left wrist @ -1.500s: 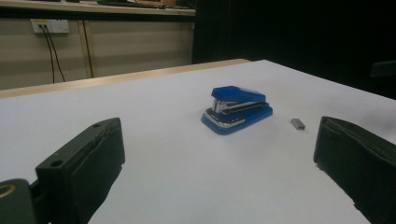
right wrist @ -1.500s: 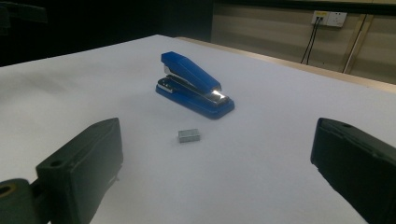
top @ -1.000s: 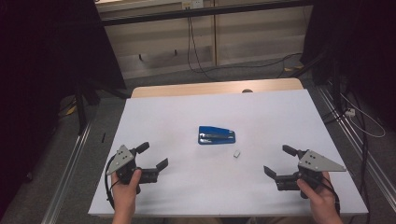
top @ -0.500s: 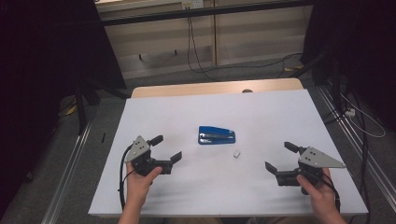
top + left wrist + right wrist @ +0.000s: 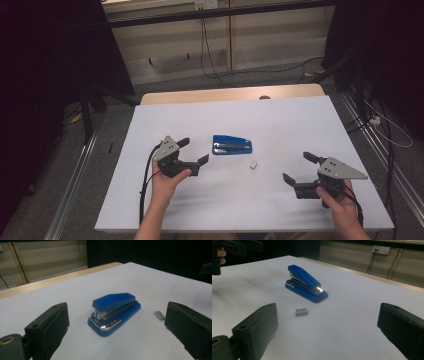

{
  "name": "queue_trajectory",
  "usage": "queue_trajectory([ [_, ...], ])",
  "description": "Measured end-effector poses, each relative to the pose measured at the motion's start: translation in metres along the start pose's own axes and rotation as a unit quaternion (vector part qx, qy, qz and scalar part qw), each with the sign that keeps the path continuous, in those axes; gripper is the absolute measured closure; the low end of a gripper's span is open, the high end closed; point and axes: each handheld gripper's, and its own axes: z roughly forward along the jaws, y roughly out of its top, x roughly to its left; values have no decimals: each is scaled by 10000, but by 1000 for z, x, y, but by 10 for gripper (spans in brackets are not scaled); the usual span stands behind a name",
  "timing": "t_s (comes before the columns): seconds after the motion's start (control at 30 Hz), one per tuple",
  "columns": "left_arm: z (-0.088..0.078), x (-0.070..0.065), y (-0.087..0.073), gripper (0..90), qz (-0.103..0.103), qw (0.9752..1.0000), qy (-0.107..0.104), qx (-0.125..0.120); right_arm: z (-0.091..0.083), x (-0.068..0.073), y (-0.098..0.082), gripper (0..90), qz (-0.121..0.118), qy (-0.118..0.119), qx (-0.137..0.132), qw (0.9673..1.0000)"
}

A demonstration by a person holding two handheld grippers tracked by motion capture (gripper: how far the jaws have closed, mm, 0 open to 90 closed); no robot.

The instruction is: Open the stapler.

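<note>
A white table [image 5: 280,120] fills the middle of the room, with a strip of bare wood along its far edge. A person stands at the near side, both forearms reaching in over the table, a two-jaw gripper in each hand. The left hand [image 5: 167,179] is stretched well forward, wrist fairly straight, fingers wrapped around the handle from below; its left gripper [image 5: 193,151] points toward the table's centre with its jaws spread wide and nothing between them, the tips just beside the stapler's near-left end but not touching it. A black cable trails back from it along the forearm. The right hand [image 5: 336,196] sits close to the near edge, well apart from the other, clasping the right gripper [image 5: 299,168], which is angled inward to the left; its jaws are also wide apart and hold nothing. A blue stapler [image 5: 232,145] lies flat near the middle of the table, closed, its chrome parts visible under the top arm in the left gripper view [image 5: 113,312]. Just beside it, on the near-right, a small grey block of staples [image 5: 254,163] rests alone on the white surface, between the stapler and the right gripper.
</note>
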Motion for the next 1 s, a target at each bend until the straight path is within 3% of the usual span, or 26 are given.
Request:
queue_trajectory([
  [0.57, 48, 11, 2, 127, 30, 9995, -99, 313, 0, 0, -1, 26, 24, 5, 20, 10000],
  [0.8, 66, 15, 2, 163, 116, 9981, -102, 600, 0, -1, -1, 26, 55, 34, 34, 10000],
  [1.0, 81, 21, -3, 186, -54, 9966, -247, 778, 0, 0, -1, 26, 36, 49, 34, 10000],
])
